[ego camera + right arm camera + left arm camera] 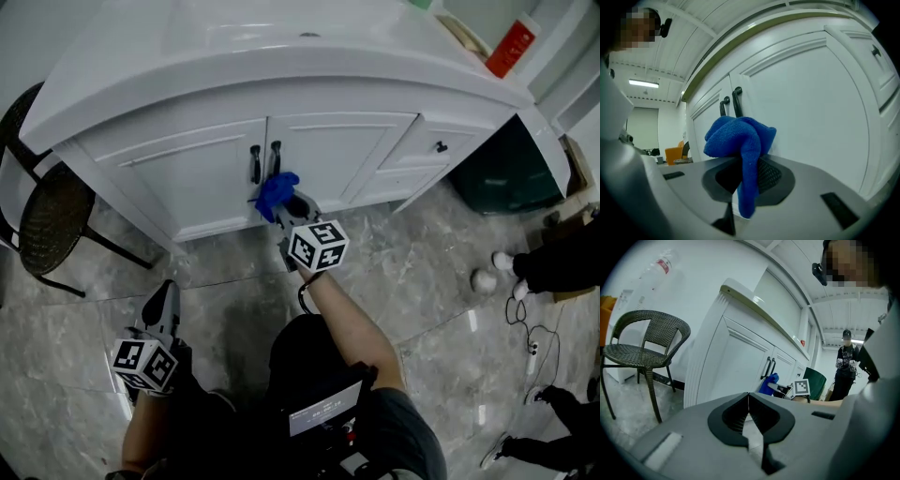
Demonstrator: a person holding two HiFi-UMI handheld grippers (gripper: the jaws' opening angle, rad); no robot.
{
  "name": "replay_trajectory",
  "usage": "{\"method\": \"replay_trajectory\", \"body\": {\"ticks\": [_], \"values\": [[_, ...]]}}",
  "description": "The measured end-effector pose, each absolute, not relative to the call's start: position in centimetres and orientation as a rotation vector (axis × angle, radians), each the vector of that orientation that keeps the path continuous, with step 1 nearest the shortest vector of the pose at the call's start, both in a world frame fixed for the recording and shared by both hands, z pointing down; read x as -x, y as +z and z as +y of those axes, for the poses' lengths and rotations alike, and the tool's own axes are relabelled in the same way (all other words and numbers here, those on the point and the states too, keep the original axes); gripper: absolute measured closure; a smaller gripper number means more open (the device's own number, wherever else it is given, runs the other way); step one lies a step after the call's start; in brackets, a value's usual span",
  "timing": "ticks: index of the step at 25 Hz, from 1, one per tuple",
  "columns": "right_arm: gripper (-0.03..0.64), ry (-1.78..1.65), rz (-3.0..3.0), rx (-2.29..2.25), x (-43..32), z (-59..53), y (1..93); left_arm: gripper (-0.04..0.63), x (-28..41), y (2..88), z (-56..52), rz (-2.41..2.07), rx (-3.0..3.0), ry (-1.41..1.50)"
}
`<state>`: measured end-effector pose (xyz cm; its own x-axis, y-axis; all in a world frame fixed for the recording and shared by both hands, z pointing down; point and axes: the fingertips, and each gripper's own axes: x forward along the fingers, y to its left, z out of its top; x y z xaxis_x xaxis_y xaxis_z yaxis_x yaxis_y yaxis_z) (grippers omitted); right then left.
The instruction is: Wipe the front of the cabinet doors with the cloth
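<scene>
A: Where does the wiping stand?

B: Take the cabinet [309, 84] first. It fills the top of the head view, white, with both doors closed. The left door [187, 173] and right door [342, 150] meet at the centre of the frame. Neither shows a streak, a damp patch or dirt, so I cannot tell which part is wiped.

A: So what is your guess?

B: I judge the wipe is under way at the middle, or just beginning. Both wide panels and the outer edges look left to do.

A: And the grippers?

B: The right gripper [289, 204] reaches up to the centre of the frame, where the doors meet. Its jaws are clamped on the cloth [743, 154]. The left gripper [169, 291] hangs at the lower left, well apart from the cabinet. Its jaws are closed together with nothing between them.

A: Where exactly is the cloth?

B: It is bunched and blue, at the inner edge of the right door, just under the two black handles [265, 161]. In the right gripper view it seems to touch the door.
</scene>
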<state>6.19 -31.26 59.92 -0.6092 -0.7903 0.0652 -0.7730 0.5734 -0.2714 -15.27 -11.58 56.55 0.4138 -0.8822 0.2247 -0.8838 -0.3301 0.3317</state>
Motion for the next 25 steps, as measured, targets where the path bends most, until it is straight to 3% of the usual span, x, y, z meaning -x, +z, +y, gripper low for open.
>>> {"method": "replay_trajectory", "body": {"ticks": [8, 25], "values": [[0.568, -0.122, 2.906, 1.441, -7.8, -31.8, 60.4, 0.592, 15.6, 57.2, -11.7, -1.502, -2.242, 0.009], [0.568, -0.239, 2.586, 1.951, -29.1, -35.6, 60.7, 0.592, 9.5, 55.5, -12.7, -1.405, -2.403, 0.157]]}}
